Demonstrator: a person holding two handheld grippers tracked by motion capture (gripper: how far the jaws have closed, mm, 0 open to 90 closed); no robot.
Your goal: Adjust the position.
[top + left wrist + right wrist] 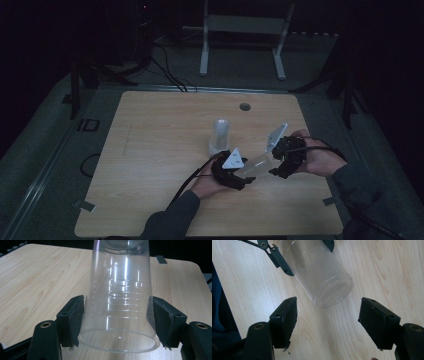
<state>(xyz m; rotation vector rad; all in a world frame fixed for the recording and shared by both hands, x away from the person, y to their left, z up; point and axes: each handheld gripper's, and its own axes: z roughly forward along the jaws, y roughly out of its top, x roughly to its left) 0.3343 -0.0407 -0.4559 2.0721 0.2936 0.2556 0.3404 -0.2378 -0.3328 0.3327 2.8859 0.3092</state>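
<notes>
A clear plastic cup point(256, 165) lies sideways just above the wooden table point(150, 150), between my two grippers. My left gripper point(245, 175) is shut on it near its rim. In the left gripper view both pads press the cup's point(120, 290) walls, its open mouth facing the camera between the left gripper's point(118, 312) jaws. My right gripper point(277, 162) stands open a little short of the cup's closed bottom. In the right gripper view the cup point(322, 272) points its base at the right gripper's point(328, 315) wide-apart jaws, with nothing between them. One of the left gripper's fingers point(278, 257) shows beside the cup.
Another clear cup point(220, 135) stands upside down on the table just behind the grippers. A round cable hole point(244, 106) sits near the table's far edge. A white stand point(240, 30) and cables lie on the dark floor beyond.
</notes>
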